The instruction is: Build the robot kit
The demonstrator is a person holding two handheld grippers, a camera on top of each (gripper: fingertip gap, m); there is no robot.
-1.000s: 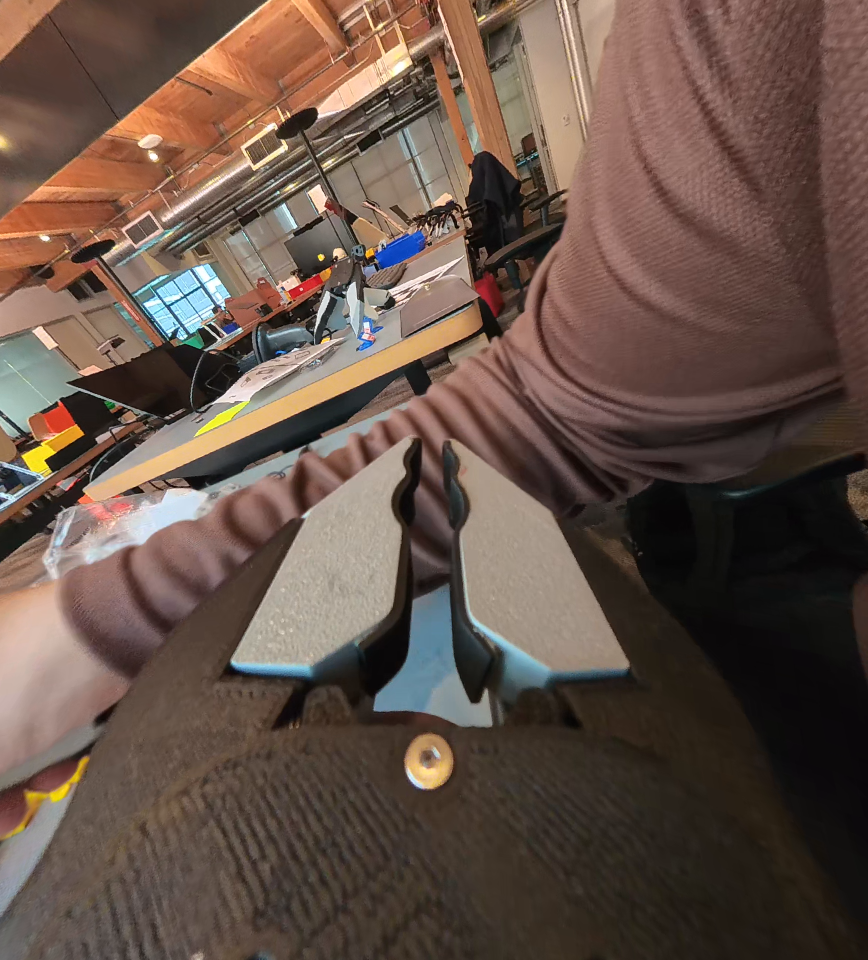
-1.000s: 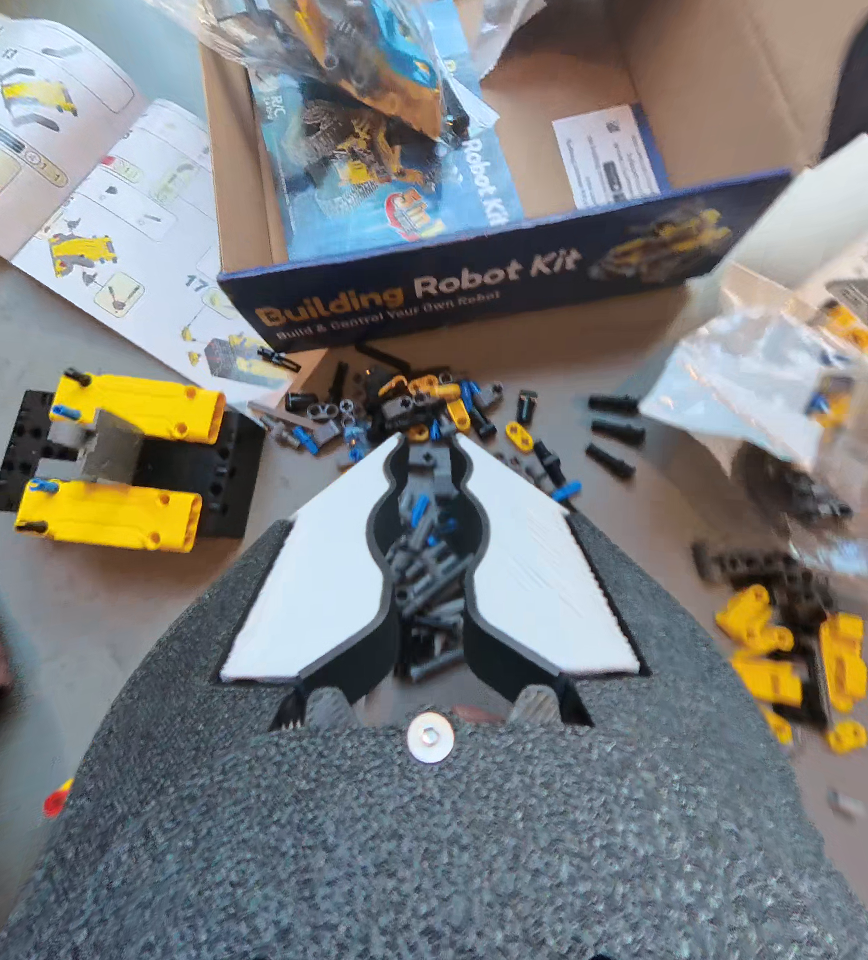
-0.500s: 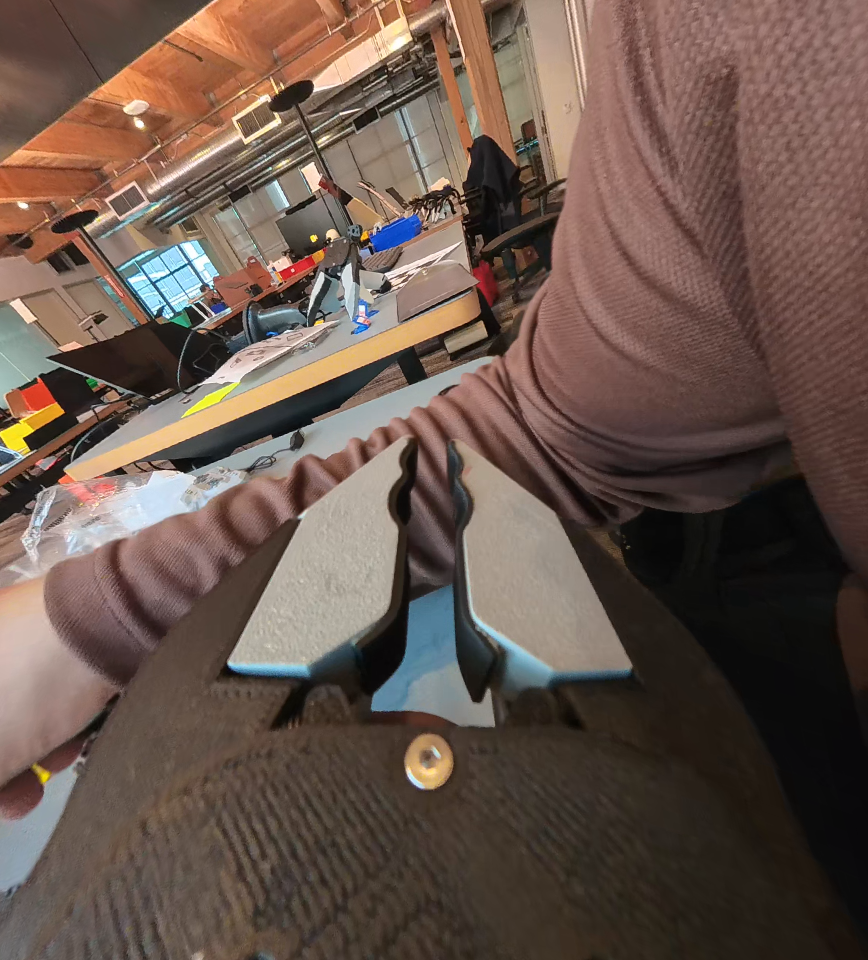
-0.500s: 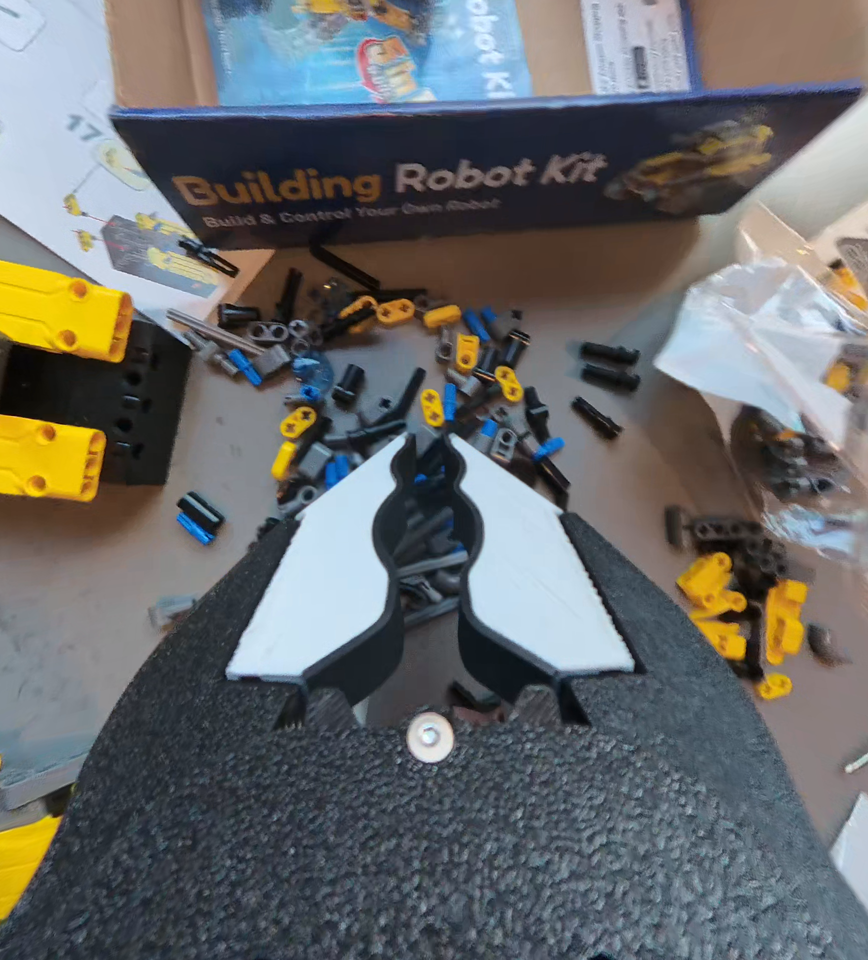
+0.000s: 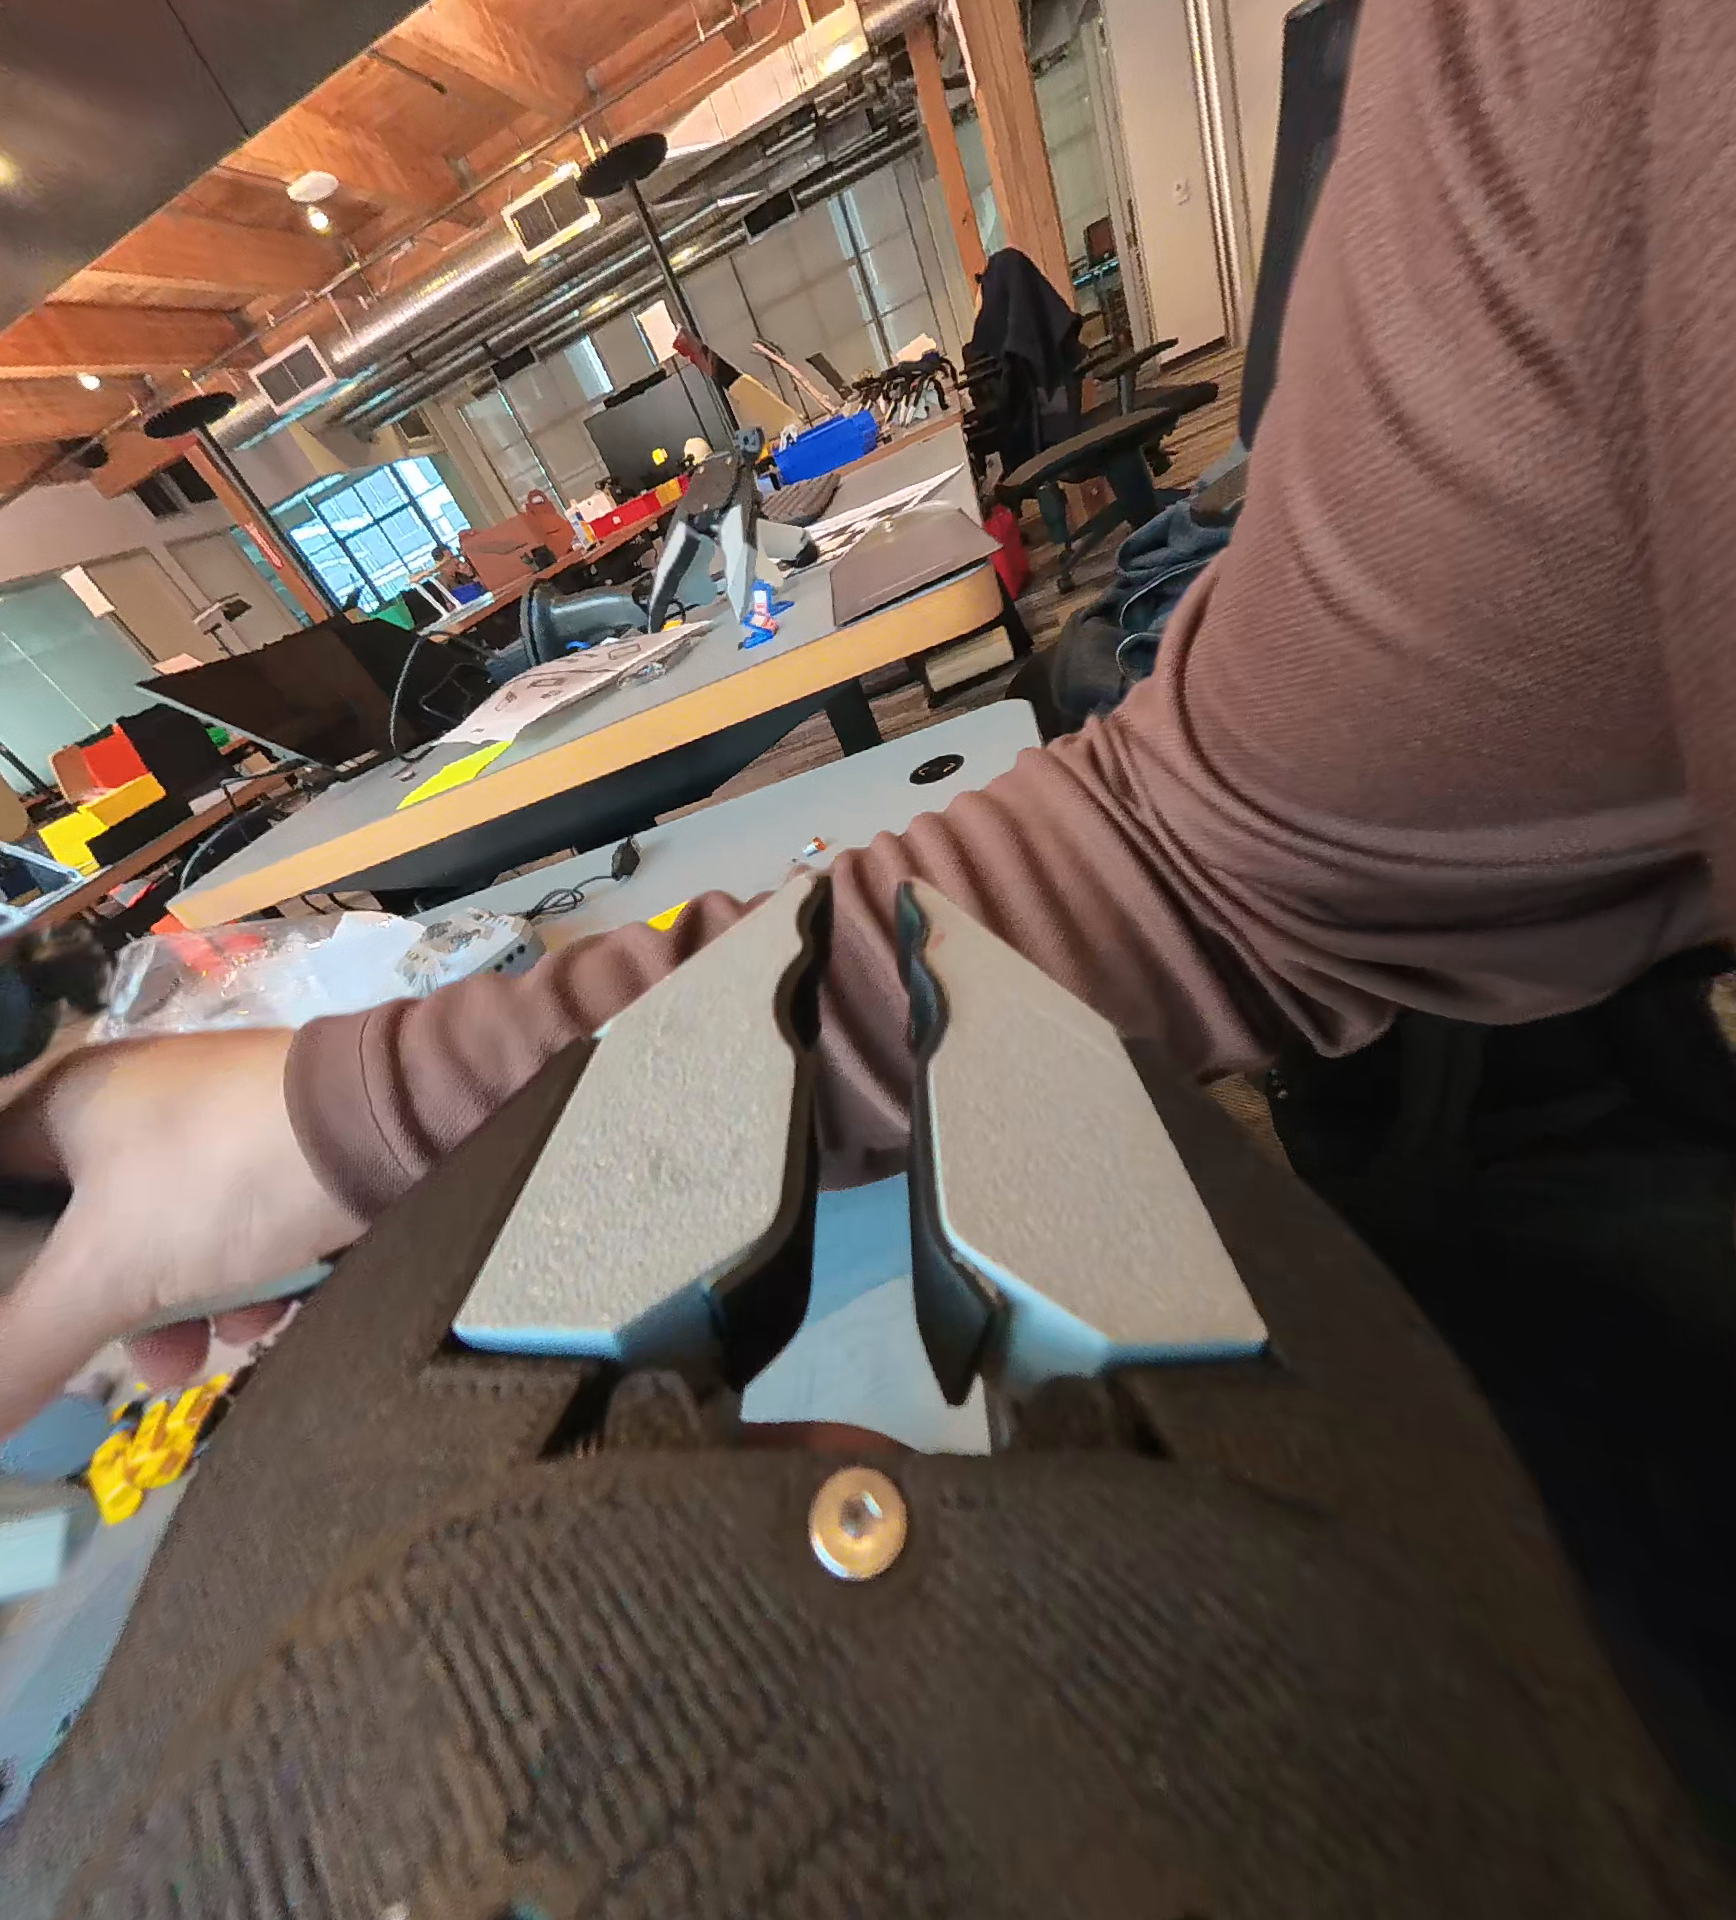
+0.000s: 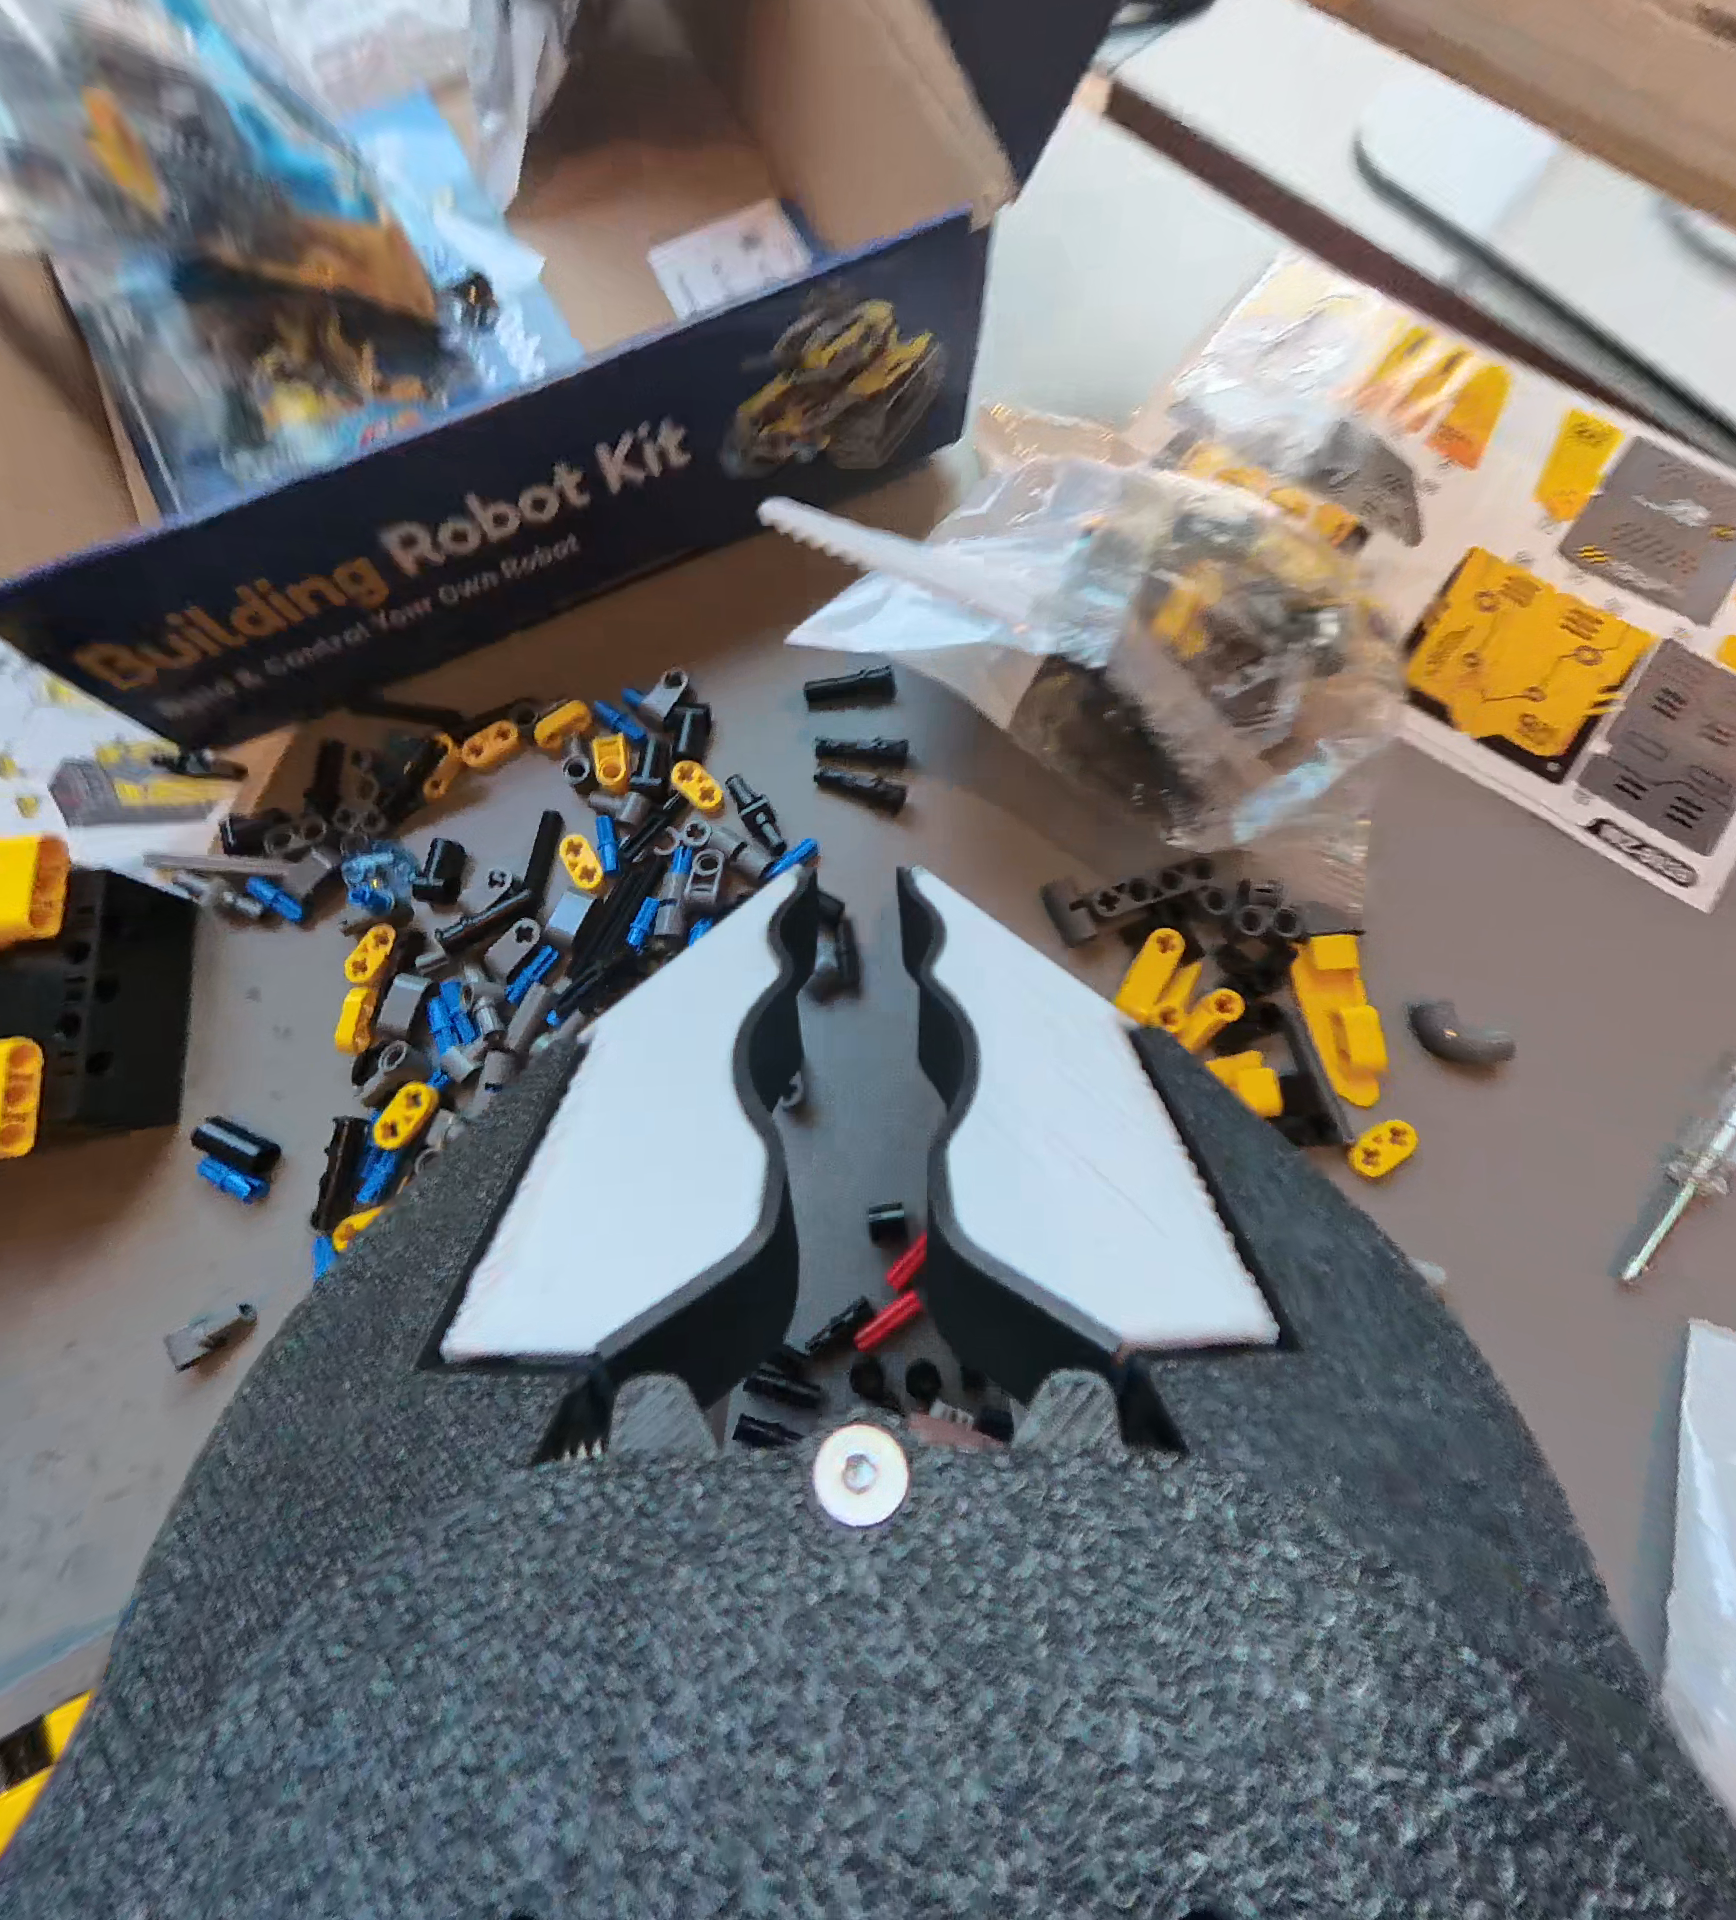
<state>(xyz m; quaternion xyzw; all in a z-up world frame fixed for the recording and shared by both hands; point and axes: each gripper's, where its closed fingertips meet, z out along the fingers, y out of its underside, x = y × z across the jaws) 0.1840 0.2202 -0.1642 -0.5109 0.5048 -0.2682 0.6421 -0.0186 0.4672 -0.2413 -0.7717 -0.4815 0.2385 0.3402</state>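
The right gripper point(image 6: 851, 894) hangs with jaws slightly apart, empty, over a heap of small black, blue and yellow pegs point(image 6: 552, 894) mid-bench (before the dark kit box point(image 6: 448, 540)). The left gripper point(image 5: 862, 899), likewise parted and empty, faces a brown sleeve point(image 5: 1259, 831).

Yellow, black, blue bricks point(image 6: 573, 914); navy box point(image 6: 490, 540).

We see the right gripper point(image 6: 853, 894), empty, fingers slightly parted, above a loose pile of small parts point(image 6: 542, 894); the left gripper point(image 5: 859, 904), empty, points at a brown sleeve point(image 5: 1259, 831).
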